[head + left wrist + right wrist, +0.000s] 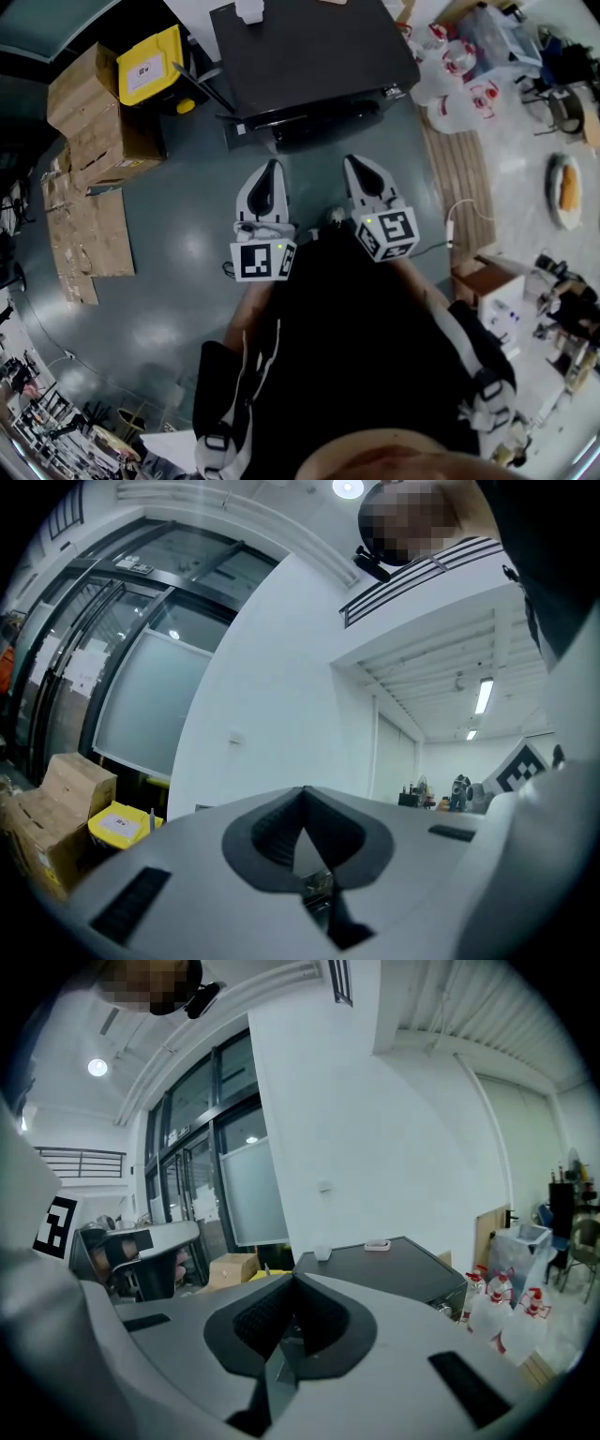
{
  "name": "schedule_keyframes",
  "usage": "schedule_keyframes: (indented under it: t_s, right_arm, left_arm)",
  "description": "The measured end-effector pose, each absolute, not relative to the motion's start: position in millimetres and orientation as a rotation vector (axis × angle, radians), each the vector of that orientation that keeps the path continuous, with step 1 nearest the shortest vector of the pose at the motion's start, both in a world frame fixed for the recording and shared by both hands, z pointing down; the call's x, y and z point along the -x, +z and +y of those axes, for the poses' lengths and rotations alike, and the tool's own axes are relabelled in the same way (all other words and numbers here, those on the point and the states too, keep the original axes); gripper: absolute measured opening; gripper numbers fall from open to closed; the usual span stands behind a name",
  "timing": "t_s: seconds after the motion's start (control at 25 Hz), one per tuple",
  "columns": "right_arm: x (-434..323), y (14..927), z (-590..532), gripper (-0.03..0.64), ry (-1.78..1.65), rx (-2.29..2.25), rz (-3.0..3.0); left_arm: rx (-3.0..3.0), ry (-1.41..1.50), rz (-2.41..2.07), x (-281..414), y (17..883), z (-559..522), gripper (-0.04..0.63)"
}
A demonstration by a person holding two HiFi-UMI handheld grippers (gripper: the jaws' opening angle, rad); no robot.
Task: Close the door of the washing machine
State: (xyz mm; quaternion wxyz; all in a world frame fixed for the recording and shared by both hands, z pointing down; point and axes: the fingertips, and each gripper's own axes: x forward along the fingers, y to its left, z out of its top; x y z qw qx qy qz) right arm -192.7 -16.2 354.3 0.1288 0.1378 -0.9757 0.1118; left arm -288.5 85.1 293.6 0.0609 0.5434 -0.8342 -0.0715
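Left gripper (273, 165): white moulded plastic shell with dark ribbed pads; the jaws meet at the tips (302, 790) with nothing between them. Right gripper (356, 161): same build, jaws pressed together (292, 1277), also empty. Each carries one cube with black-and-white square markers.

The box-shaped black washing machine (314, 47) has a flat matte top and stands ahead of both grippers, apart from them. Its front face (323, 120) is seen steeply from above, so I cannot tell whether the door is shut. Two small white items sit on the top: a cup (322, 1253) and a shallow dish (377, 1244).

To the left are stacked brown cardboard boxes (94, 112) and one yellow plastic bin (150, 64). Just beside the machine on the right stand at least three clear plastic bottles (459, 98).

A smooth grey-green floor (178, 253) lies bare between the grippers and the machine front. The boxes are well apart from it.
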Motion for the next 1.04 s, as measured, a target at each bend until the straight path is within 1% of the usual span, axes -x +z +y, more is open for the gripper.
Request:
schedule_keyframes:
  t_s: [0.2, 0.48, 1.04]
  right_arm:
    - [198, 356, -18, 0.006, 0.305, -0.398, -2.829]
    - [204, 356, -16, 0.006, 0.315, -0.403, -2.825]
    - [206, 365, -15, 0.005, 0.313, -0.404, -2.801]
  left_arm:
    - [-1.644, -0.184, -2.519, 291, 300, 87, 0.005]
    - [-1.610, -0.238, -2.526, 302, 295, 87, 0.005]
    - [-1.630, -0.209, -2.509, 304, 304, 88, 0.005]
